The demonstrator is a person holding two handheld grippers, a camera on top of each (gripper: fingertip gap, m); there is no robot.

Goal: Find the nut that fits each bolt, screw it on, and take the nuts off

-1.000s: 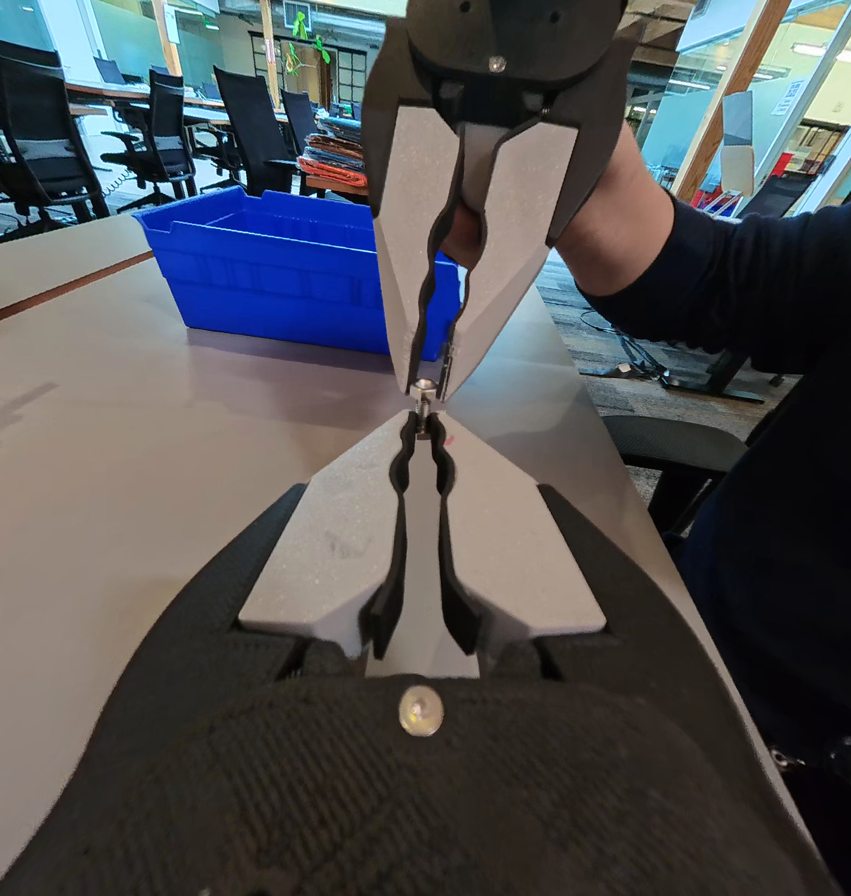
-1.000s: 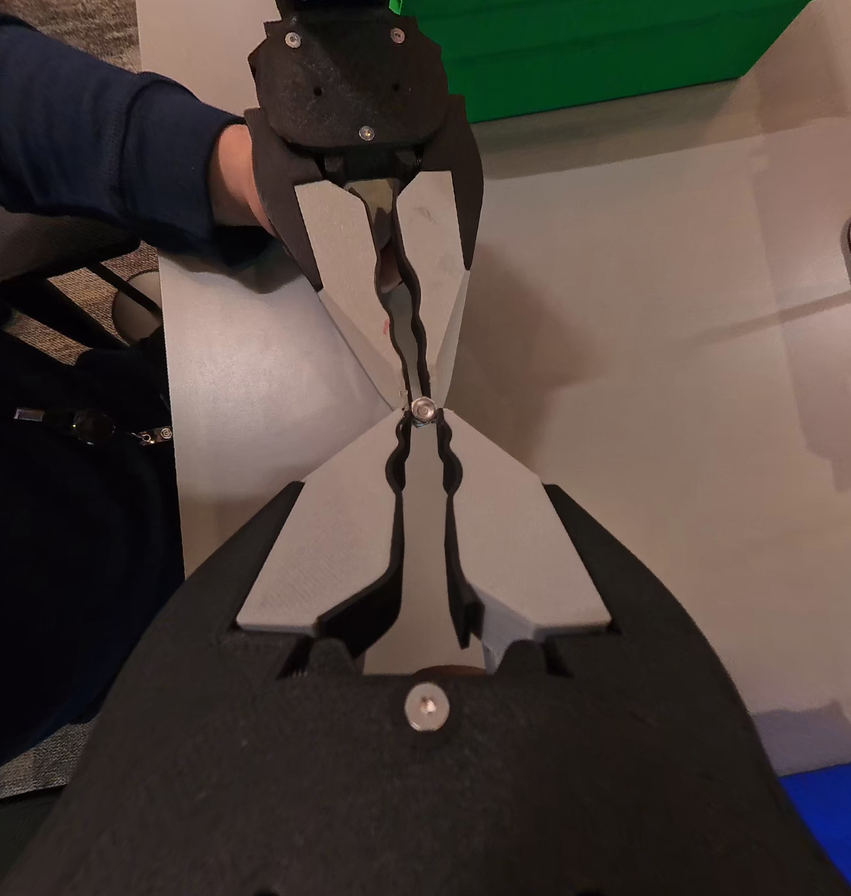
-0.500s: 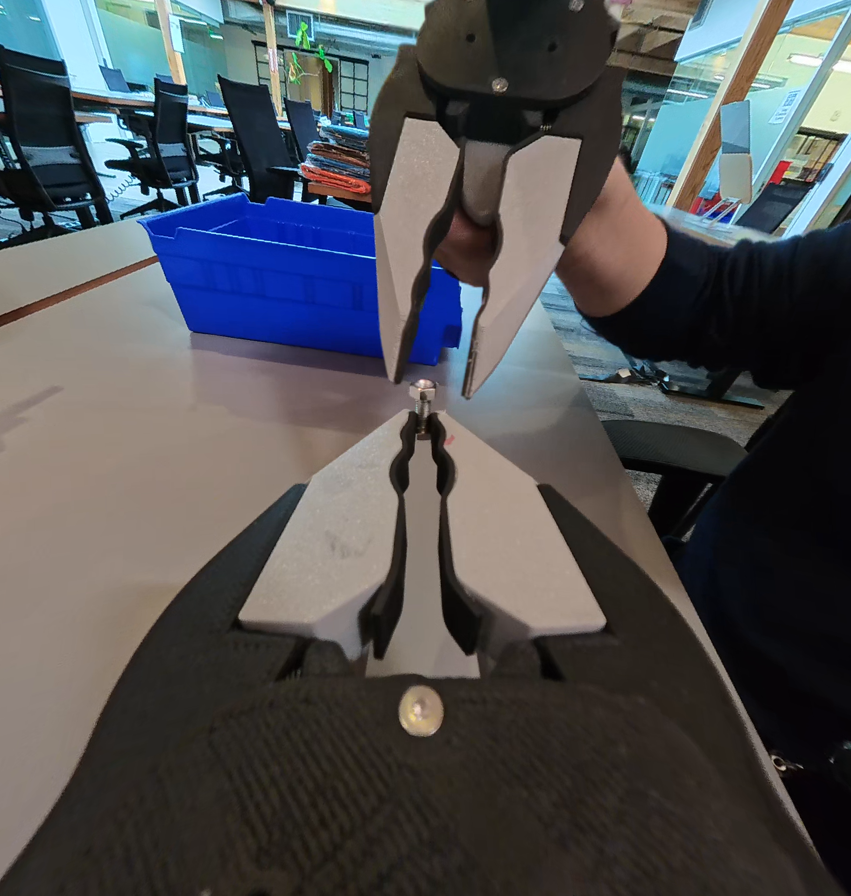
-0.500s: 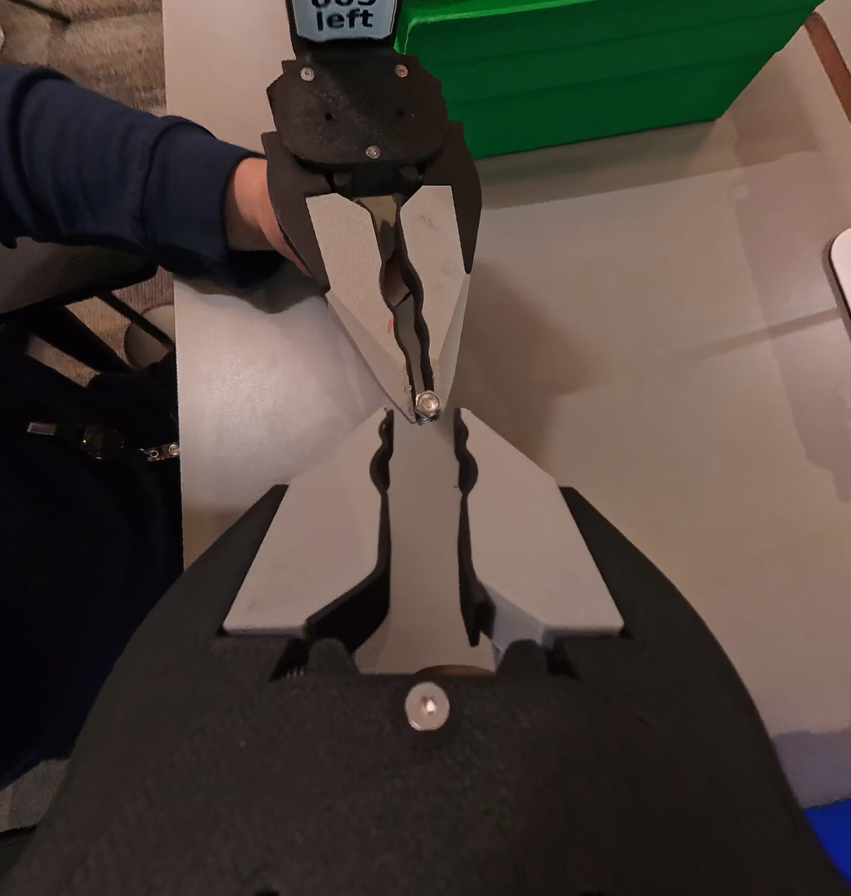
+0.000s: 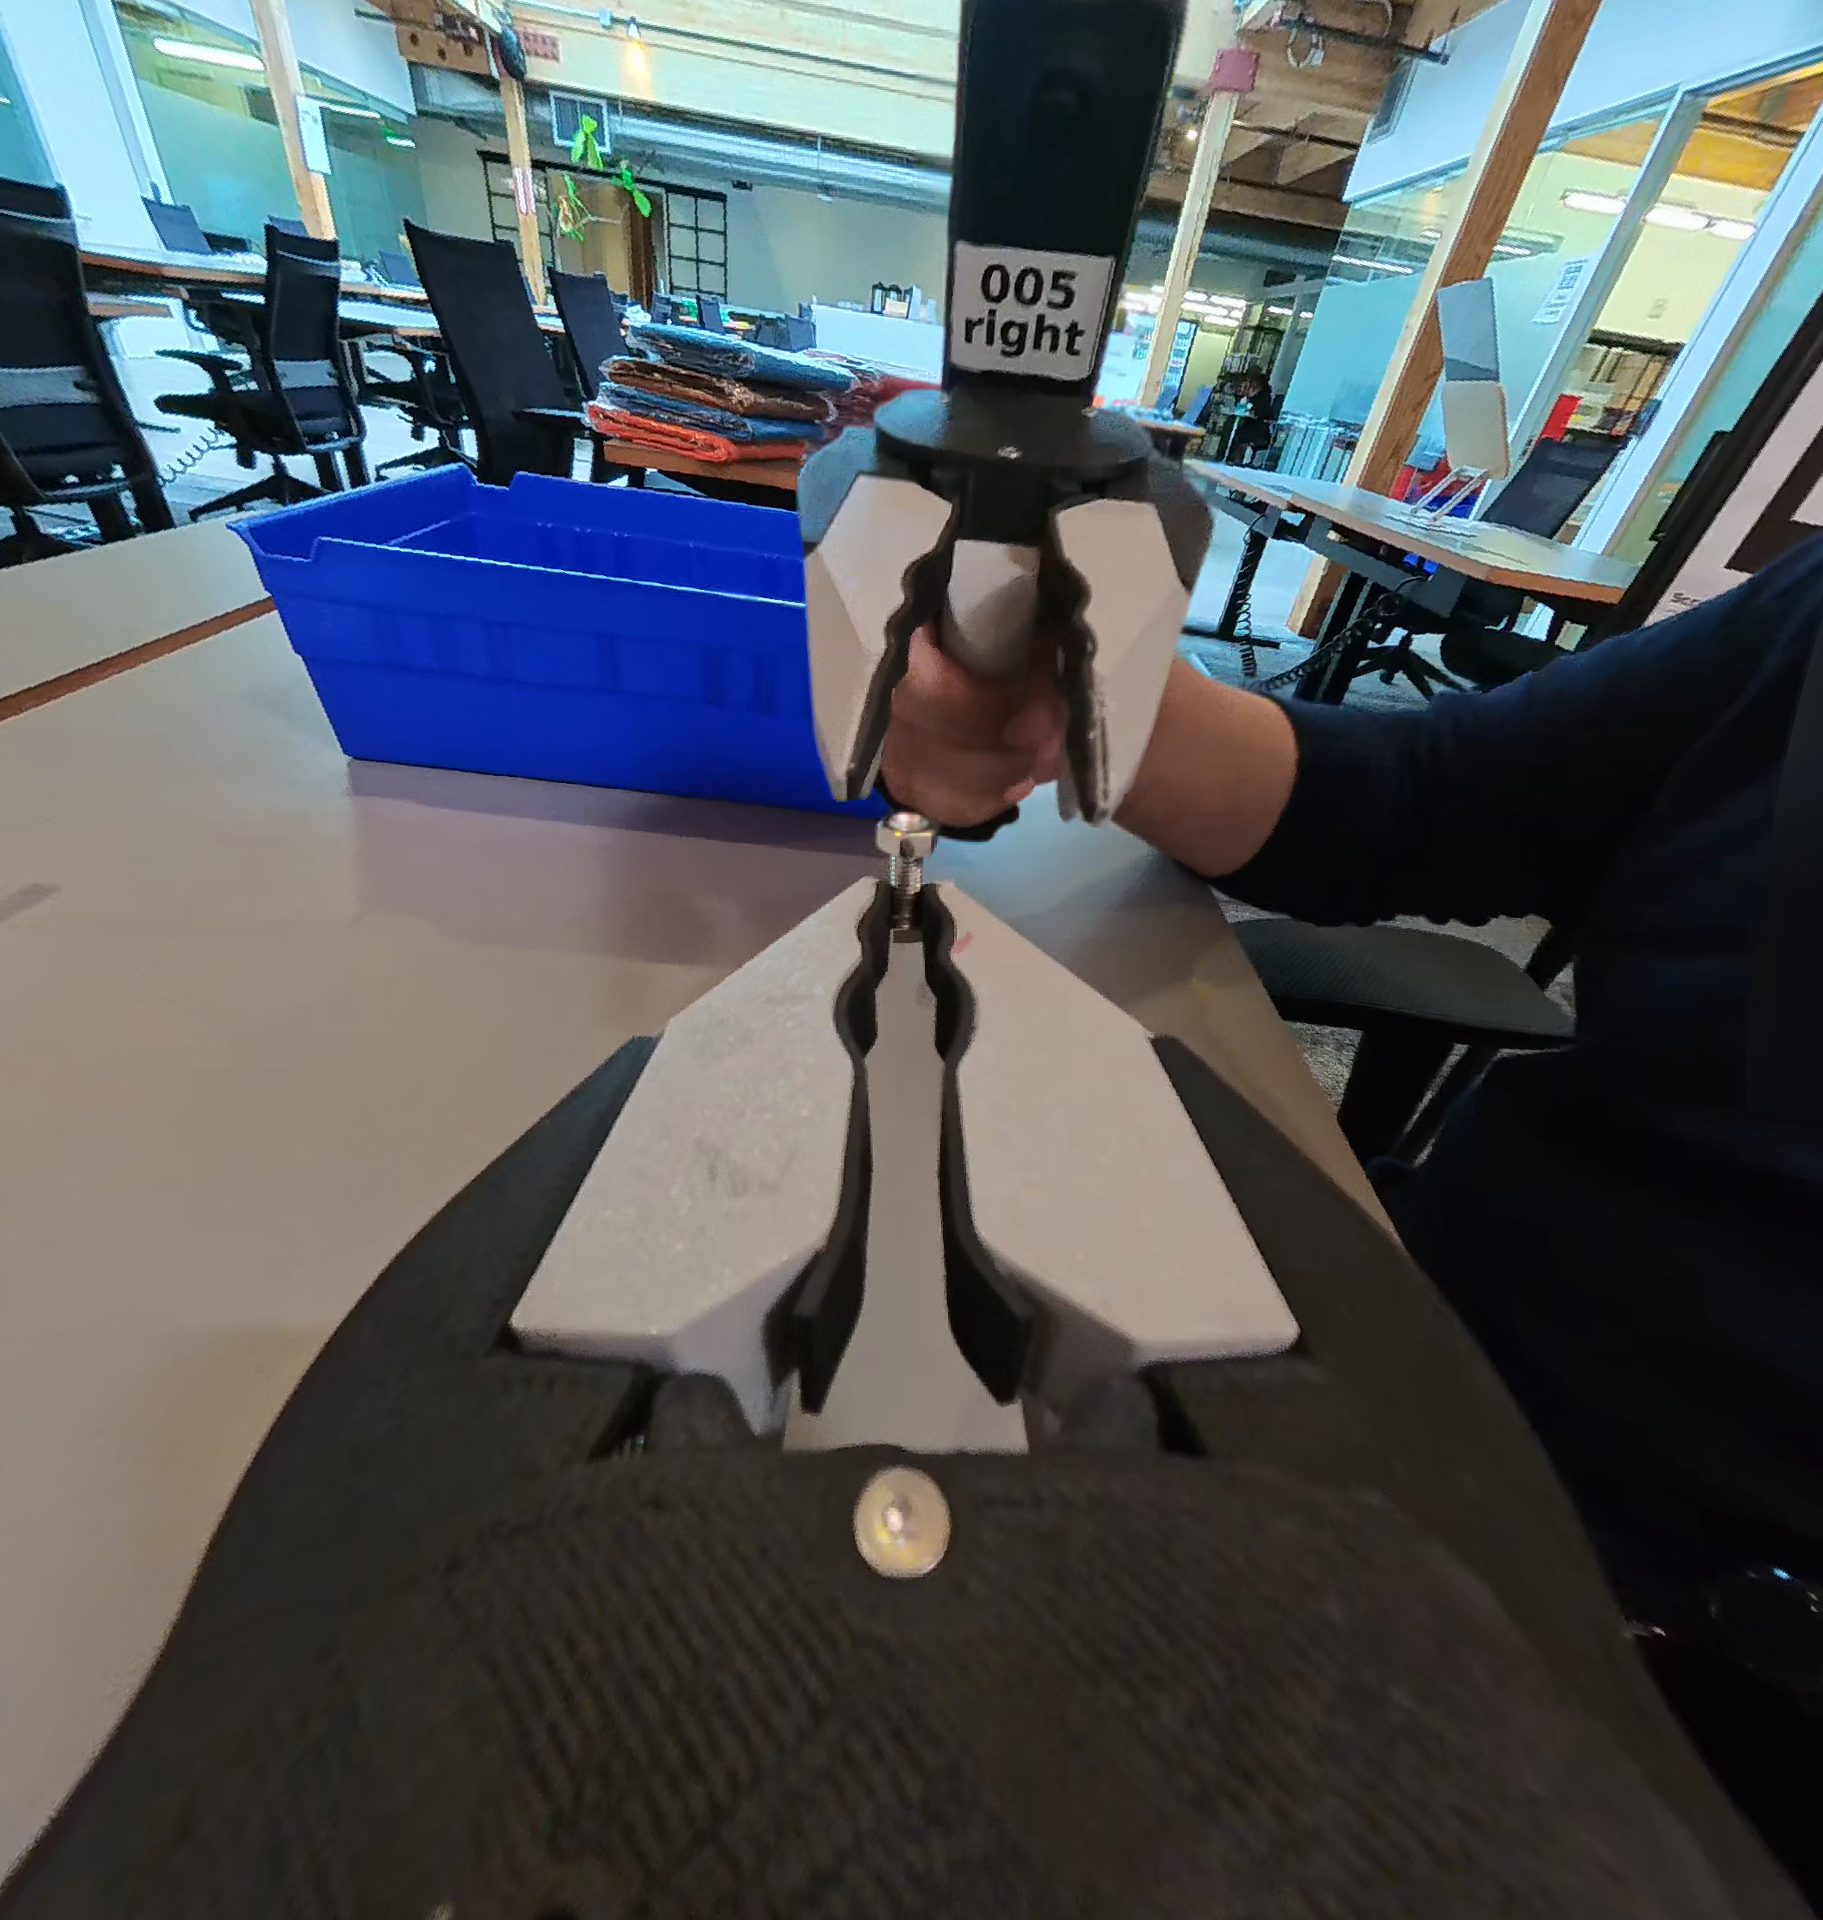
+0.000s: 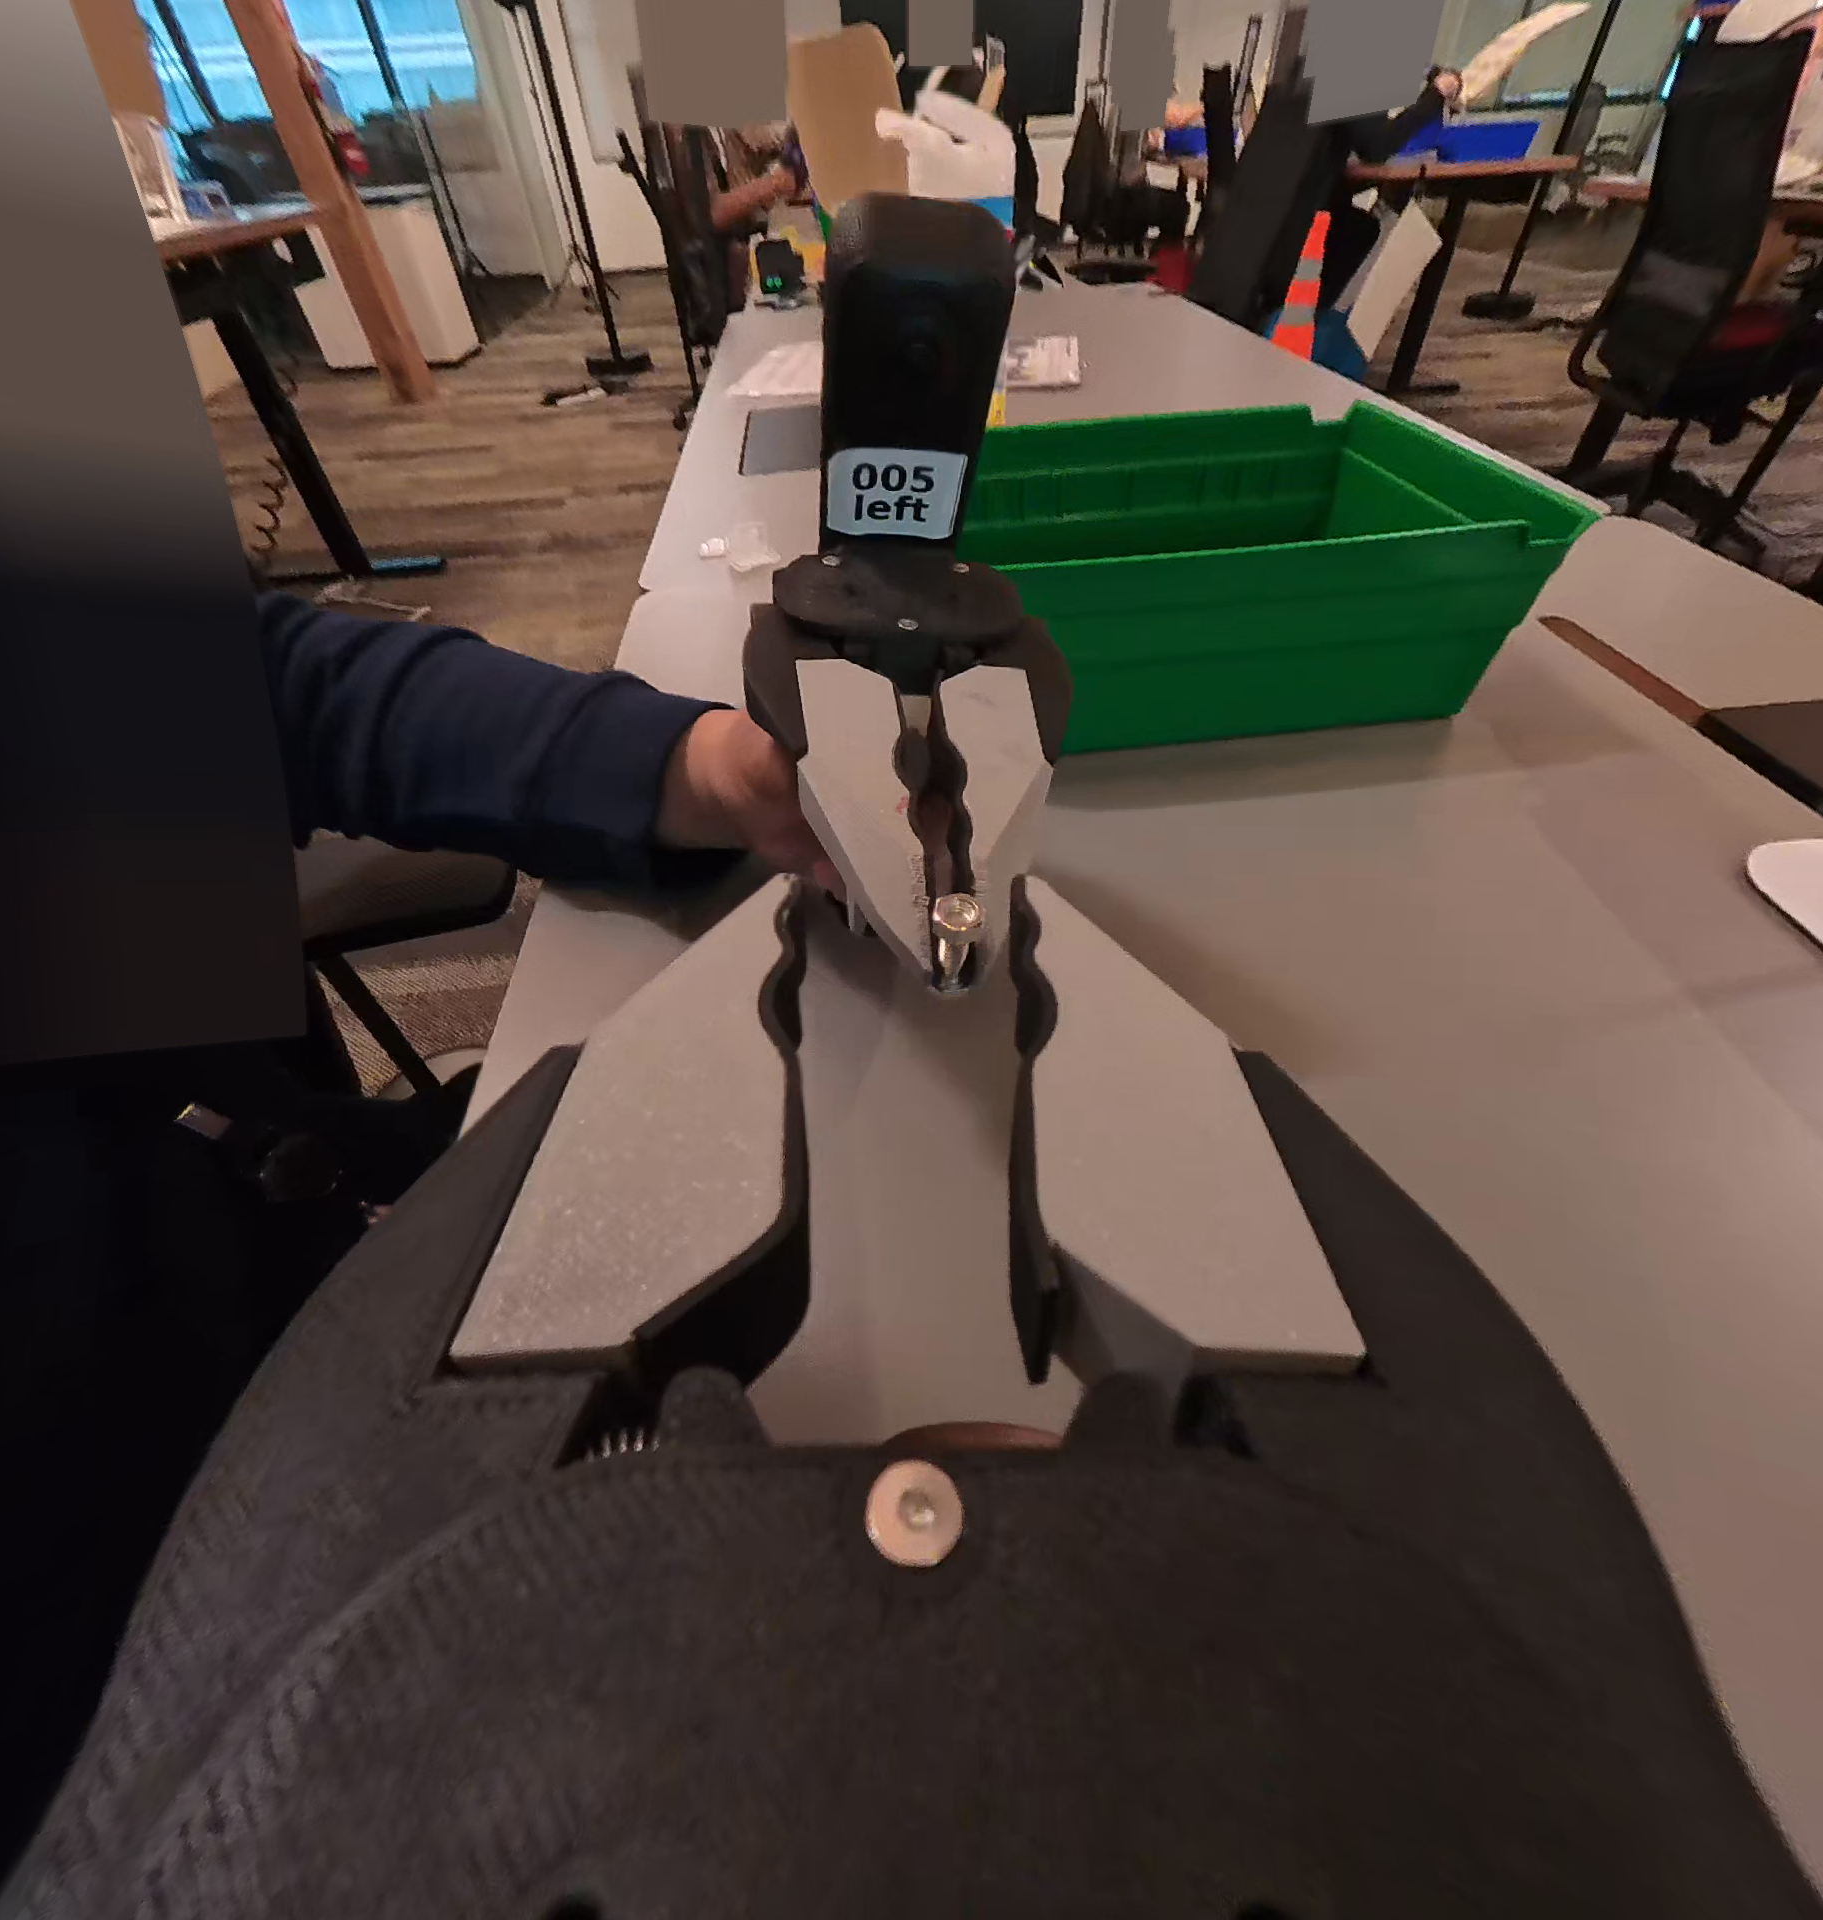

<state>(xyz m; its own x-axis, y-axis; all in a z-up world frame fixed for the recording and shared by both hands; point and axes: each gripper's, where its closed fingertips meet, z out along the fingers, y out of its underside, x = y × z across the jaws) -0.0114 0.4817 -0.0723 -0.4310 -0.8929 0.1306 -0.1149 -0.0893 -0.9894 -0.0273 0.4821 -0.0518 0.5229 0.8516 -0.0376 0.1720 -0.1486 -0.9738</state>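
Observation:
My left gripper [image 5: 905, 902] is shut on a small silver bolt [image 5: 904, 883] and holds it upright above the grey table [image 5: 263, 987]. A hex nut [image 5: 905, 834] sits on the bolt's upper end. My right gripper [image 5: 967, 800] is open and empty, just above and behind the nut, not touching it. In the right wrist view my open right gripper [image 6: 905, 899] faces the left gripper [image 6: 948, 979], with the bolt and nut [image 6: 957, 920] beyond the gap between its fingertips. A person's hands in dark sleeves hold both grippers.
A blue bin [image 5: 533, 644] stands behind the grippers in the left wrist view. A green bin [image 6: 1250, 592] stands on the table's far side in the right wrist view. A white object [image 6: 1811, 904] and a dark flat one [image 6: 1800, 748] lie at the right edge. Both grippers' tips are close together, under 4 cm apart. The white object [image 6: 1811, 904] is about equally far from each gripper, around 40 cm.
My right gripper has opened, let go of the nut and drawn back from it, swinging round from pointing down at the table. My left gripper still holds the bolt in place.

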